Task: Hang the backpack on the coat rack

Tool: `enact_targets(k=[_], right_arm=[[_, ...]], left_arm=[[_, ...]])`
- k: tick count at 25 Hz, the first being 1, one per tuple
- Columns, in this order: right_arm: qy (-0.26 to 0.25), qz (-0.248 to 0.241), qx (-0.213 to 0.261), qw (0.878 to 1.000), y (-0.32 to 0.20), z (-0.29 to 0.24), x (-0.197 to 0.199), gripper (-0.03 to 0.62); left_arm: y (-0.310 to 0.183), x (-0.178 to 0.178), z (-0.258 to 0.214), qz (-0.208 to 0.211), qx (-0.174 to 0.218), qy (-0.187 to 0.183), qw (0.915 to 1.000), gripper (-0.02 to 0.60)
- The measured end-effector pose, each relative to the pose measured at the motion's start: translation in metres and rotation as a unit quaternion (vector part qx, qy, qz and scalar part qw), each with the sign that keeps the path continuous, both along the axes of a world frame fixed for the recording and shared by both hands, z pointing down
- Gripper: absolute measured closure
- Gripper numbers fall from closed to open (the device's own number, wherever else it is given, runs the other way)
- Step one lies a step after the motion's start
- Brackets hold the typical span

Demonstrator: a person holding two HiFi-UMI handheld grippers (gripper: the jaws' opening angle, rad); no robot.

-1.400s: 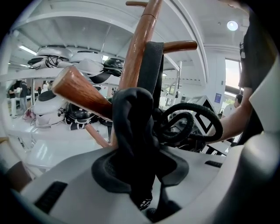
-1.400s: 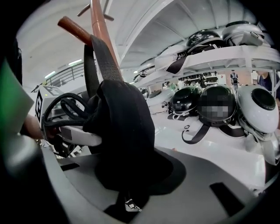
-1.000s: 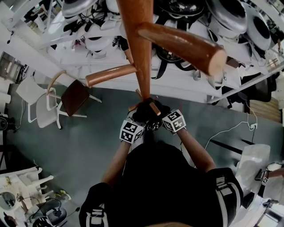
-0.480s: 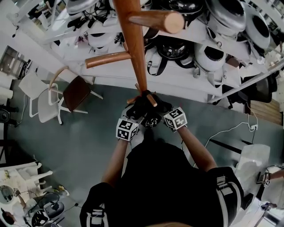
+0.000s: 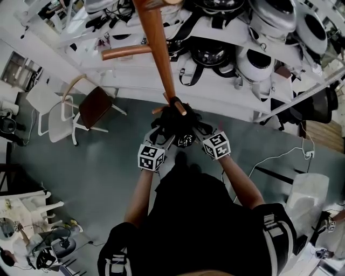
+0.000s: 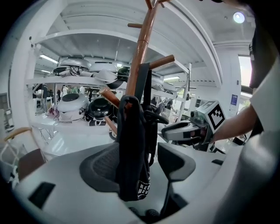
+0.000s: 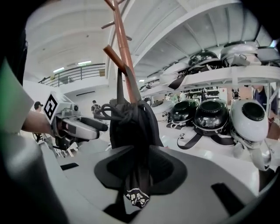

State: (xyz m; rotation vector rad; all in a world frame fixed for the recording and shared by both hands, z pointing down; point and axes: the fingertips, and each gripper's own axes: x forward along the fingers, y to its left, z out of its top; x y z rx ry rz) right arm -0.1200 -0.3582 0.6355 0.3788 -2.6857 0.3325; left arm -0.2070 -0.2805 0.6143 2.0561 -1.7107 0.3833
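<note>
The black backpack (image 5: 175, 121) hangs bunched against the wooden coat rack (image 5: 156, 43), at a short lower peg (image 5: 179, 107). My left gripper (image 5: 164, 137) is at its left and my right gripper (image 5: 191, 135) at its right. In the left gripper view a black strap (image 6: 131, 144) hangs between the wide open jaws of the left gripper (image 6: 140, 164), lying against the left jaw with a gap to the other. In the right gripper view the jaws of the right gripper (image 7: 140, 168) are closing, and a dark strap (image 7: 131, 122) sits squeezed between them.
White shelves full of helmets (image 5: 269, 16) run behind the rack. A brown chair (image 5: 94, 108) and a white chair (image 5: 51, 116) stand on the grey floor at the left. A white cable (image 5: 280, 156) lies at the right. Longer pegs (image 5: 126, 52) jut from the pole higher up.
Both grippers have drawn slightly apart and back from the pole. The backpack stays at the lower peg. The upper pegs have slid toward the top of the head view.
</note>
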Motion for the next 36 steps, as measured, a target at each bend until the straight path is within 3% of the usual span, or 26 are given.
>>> enact_targets(k=[5, 11, 14, 36], right_arm=[[-0.024, -0.007, 0.035, 0.999, 0.018, -0.019, 0.019, 0.577], [-0.036, -0.036, 0.054, 0.997, 0.034, -0.034, 0.036, 0.579], [-0.041, -0.041, 0.06, 0.997, 0.041, -0.037, 0.047, 0.58], [-0.045, -0.046, 0.064, 0.996, 0.05, -0.034, 0.074, 0.58]], left_arm=[[0.016, 0.018, -0.009, -0.011, 0.017, -0.009, 0.9998, 0.325], [0.031, 0.033, -0.03, -0.031, 0.061, -0.018, 0.9975, 0.497], [0.037, 0.042, -0.033, -0.037, 0.07, -0.023, 0.9966, 0.53], [0.056, 0.078, -0.03, -0.05, 0.075, -0.027, 0.9955, 0.543]])
